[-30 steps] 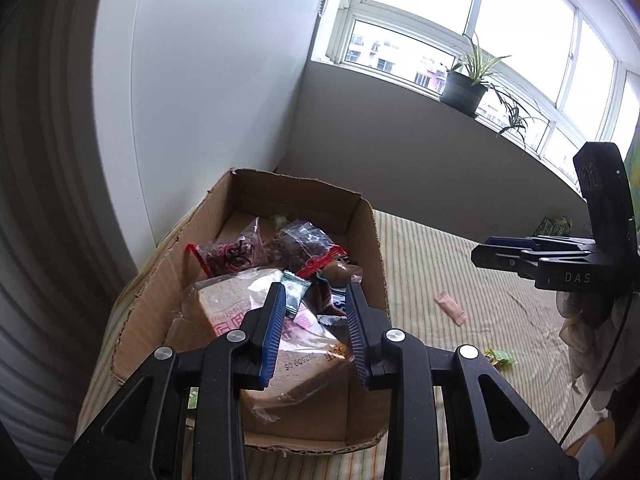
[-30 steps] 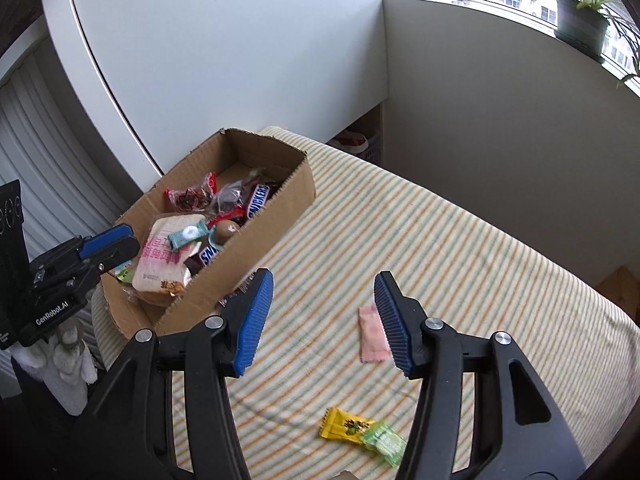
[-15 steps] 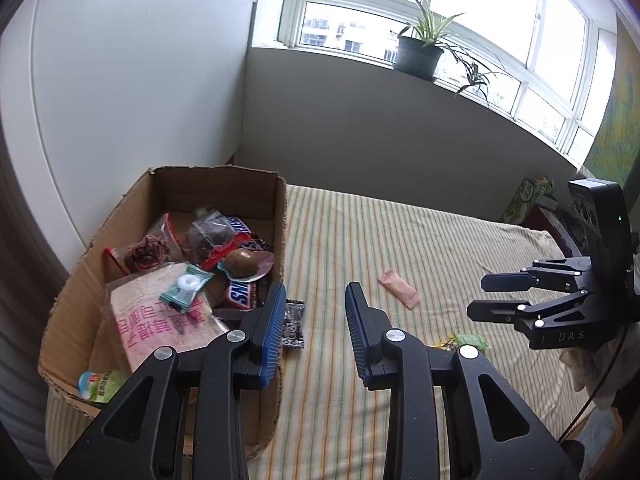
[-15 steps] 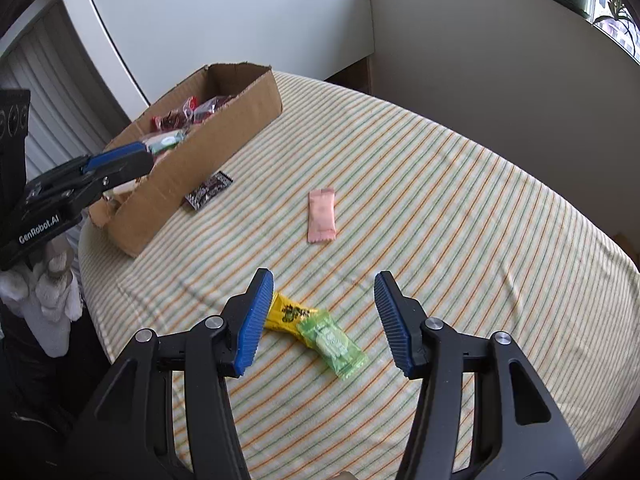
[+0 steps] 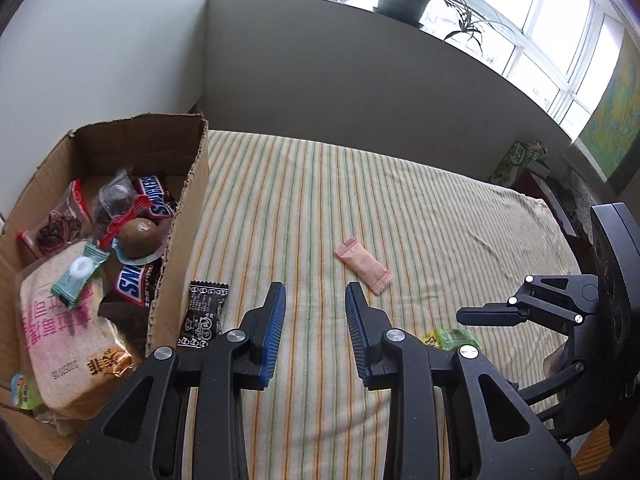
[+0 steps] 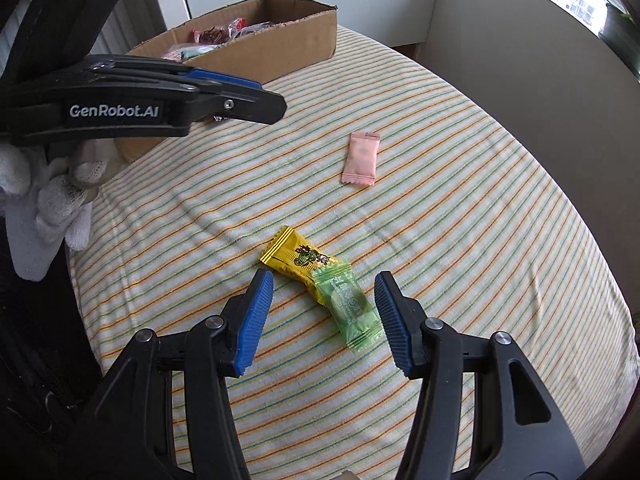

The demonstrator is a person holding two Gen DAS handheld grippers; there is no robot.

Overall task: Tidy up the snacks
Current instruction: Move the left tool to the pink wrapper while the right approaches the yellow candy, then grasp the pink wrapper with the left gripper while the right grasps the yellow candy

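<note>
Left wrist view. The left gripper (image 5: pixel 314 328) sits at lower centre, jaws part open with a clear gap, nothing between them; only striped cloth (image 5: pixel 420 208) shows through the gap. It is aimed at bare cloth between the box (image 5: pixel 182 240) at left and the loose snacks, so it appears to be in transit rather than set for a pick. The box holds collected snacks: a bread pack (image 5: pixel 64 344), chocolate bars (image 5: pixel 154 196) and small wrapped sweets. A dark sachet (image 5: pixel 204 314) lies on the cloth just beside the box wall, left of the jaws, probably a miss or an item not yet loaded. A pink sachet (image 5: pixel 362 266) lies flat at centre, above and right of the jaws. The right gripper (image 5: pixel 520 310) enters at right, above a green wrapper partly hidden behind the left gripper's frame.

Right wrist view. The right gripper (image 6: pixel 324 314) is at lower centre, jaws about half open, empty. The green sweet (image 6: pixel 350 308) lies between the pads without contact; this alignment suits closing on it next. It is translucent, crimped at the ends, and overlaps a yellow sweet (image 6: pixel 294 258) lying diagonally to its upper left, so a grasp may disturb both. The pink sachet is well apart at upper centre. The box sits at top, behind the left gripper, which crosses the upper left in a gloved hand (image 6: pixel 60 204).
</note>
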